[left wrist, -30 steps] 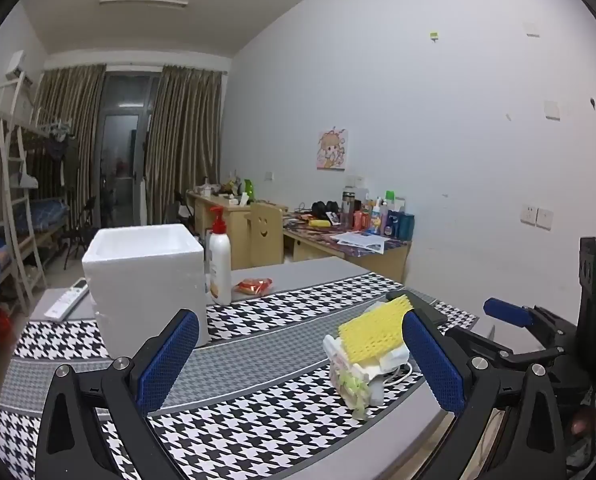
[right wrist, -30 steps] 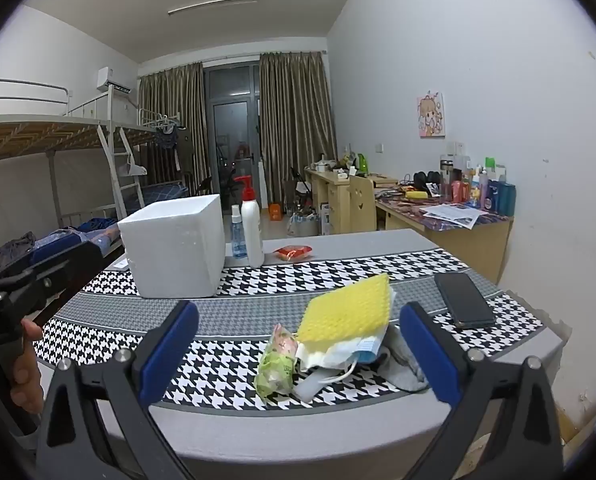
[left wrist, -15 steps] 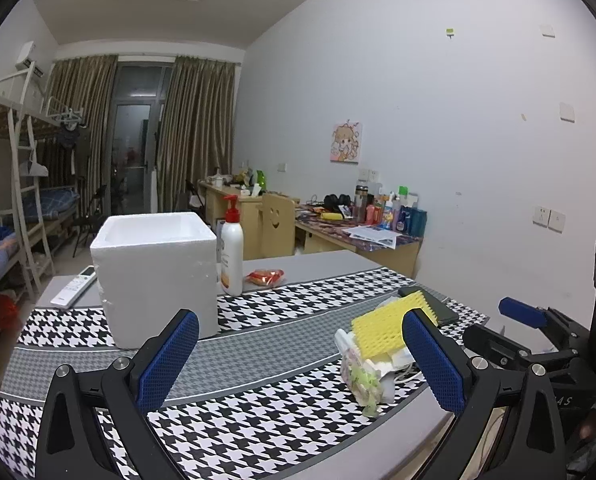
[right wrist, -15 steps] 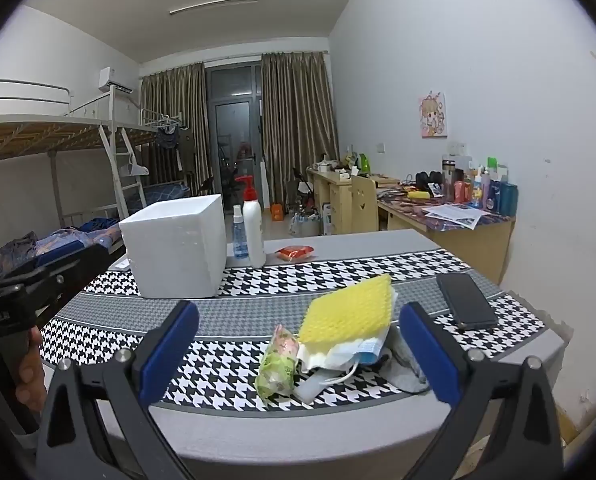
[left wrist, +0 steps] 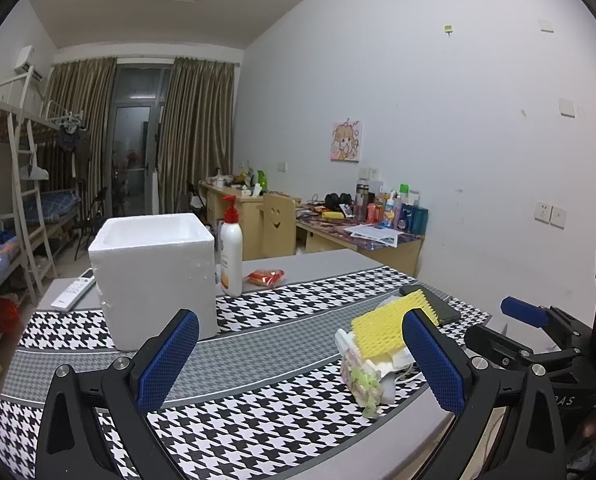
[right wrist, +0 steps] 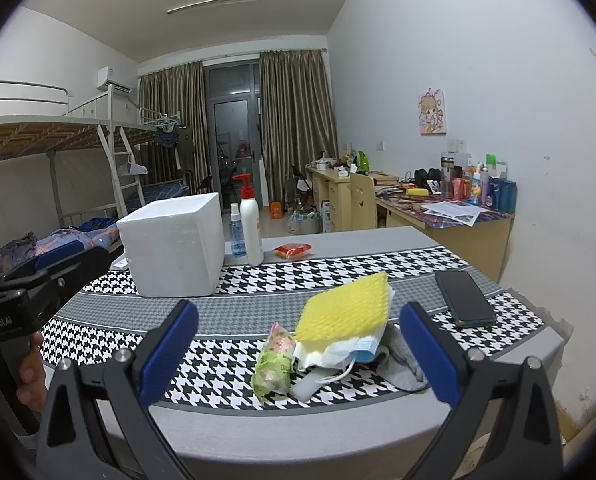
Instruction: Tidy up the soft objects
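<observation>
Lying near the table's [right wrist: 377,236] front edge, on the houndstooth cloth [right wrist: 337,268], is one small heap of soft things: one yellow foam sponge [right wrist: 343,308] on top, tilted up toward the back, one green-and-pink floral packet [right wrist: 276,358] at its left, and one blue-and-white face mask [right wrist: 353,350] with a white ear loop beneath. A grey cloth [right wrist: 403,364] pokes out on the right; how much of it lies under the sponge cannot be told, and a white piece at the heap's base is too covered to name. In the left wrist view the right finger pad of the left gripper [left wrist: 299,358] hides part of the heap's right side. One white foam box [right wrist: 174,242] stands well apart to the back left, its inside out of sight. Beside it stand one white pump bottle [right wrist: 252,224] and one small blue spray bottle [right wrist: 236,234]; one red packet [right wrist: 292,250] lies further right. One dark phone [right wrist: 463,298] lies just right of the heap, one remote [left wrist: 74,292] behind the box. The right gripper [right wrist: 298,358] is spread wide with nothing between its pads, the heap framed in its gap; the left gripper is equally wide and empty. Compared with a second ago, the left wrist view shows more of the ceiling and the box nearer centre, while the right wrist view is nearly unchanged.
</observation>
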Motion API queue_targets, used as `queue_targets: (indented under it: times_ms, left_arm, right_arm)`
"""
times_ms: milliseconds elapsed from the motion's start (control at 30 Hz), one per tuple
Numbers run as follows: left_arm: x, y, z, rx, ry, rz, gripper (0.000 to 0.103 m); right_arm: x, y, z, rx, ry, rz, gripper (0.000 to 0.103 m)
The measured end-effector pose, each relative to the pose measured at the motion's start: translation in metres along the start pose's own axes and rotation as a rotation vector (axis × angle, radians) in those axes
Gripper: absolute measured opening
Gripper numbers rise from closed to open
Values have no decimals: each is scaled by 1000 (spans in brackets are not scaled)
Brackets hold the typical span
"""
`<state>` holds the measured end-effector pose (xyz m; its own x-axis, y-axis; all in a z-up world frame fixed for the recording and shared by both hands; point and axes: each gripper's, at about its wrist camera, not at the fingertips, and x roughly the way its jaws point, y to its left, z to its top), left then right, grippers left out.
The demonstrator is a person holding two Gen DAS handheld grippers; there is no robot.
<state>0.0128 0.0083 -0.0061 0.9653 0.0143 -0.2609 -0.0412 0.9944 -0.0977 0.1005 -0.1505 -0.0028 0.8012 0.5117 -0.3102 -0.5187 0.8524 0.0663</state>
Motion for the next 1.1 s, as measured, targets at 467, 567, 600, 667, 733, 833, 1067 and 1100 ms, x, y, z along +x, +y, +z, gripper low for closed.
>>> queue_targets:
  times_ms: [467, 567, 600, 667, 733, 833, 1067, 1100]
  left_arm:
    - [4, -7, 2, 15, 6, 19, 102]
    - [6, -8, 1, 13, 14, 19, 102]
    - [7, -9, 0, 11, 15, 19, 102]
    - [9, -10, 1, 12, 16, 17, 102]
    - [12, -12, 2, 13, 18, 16, 102]
    - [19, -16, 2, 18, 30, 8, 102]
    - [46, -22, -1, 13, 85, -5, 102]
    - [50, -23, -1, 13, 93, -9, 102]
  right_arm:
    - [1, -7, 1, 12, 5, 12, 102]
    - [1, -9, 2, 7, 7, 10, 102]
    - [1, -9, 2, 7, 10, 10, 102]
    - [2, -9, 2, 7, 14, 8, 102]
    - [2, -11, 2, 5, 14, 1, 102]
    - [3, -17, 2, 16, 14, -6, 102]
    - [12, -32, 0, 38, 32, -27, 102]
    - [14, -35, -1, 41, 38, -29, 102]
